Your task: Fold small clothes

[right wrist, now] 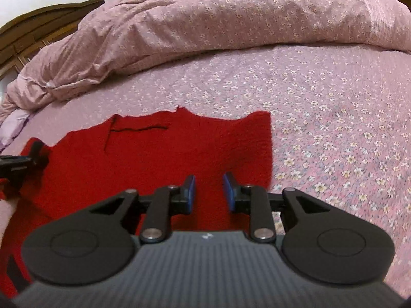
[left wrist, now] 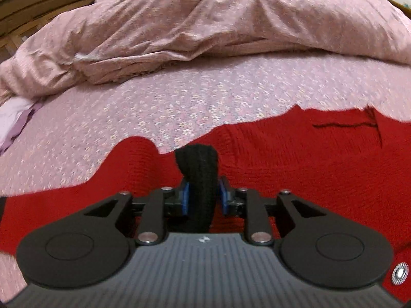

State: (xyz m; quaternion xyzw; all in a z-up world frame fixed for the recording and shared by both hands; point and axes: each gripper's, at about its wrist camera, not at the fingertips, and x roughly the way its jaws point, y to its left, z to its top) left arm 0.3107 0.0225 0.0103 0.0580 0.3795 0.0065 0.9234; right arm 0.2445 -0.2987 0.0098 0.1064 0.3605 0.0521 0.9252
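A small red knit garment point(left wrist: 282, 166) lies spread flat on the flowered bed sheet point(left wrist: 154, 102). Its black ribbed cuff point(left wrist: 200, 164) stands up between the blue pads of my left gripper point(left wrist: 204, 197). The jaws are narrowly apart and a thin gap shows beside the right pad, so the cuff sits loose between them. In the right wrist view the same red garment point(right wrist: 154, 159) shows its right edge. My right gripper point(right wrist: 209, 192) hovers open just above that edge, with only red cloth showing under the gap. The left gripper point(right wrist: 36, 151) appears at the garment's far left corner.
A crumpled pink duvet point(right wrist: 205, 25) is heaped across the back of the bed. A wooden headboard point(right wrist: 38, 25) rises at the far left. A lilac cloth point(left wrist: 15, 118) lies at the left edge. Flowered sheet point(right wrist: 334, 128) stretches to the right of the garment.
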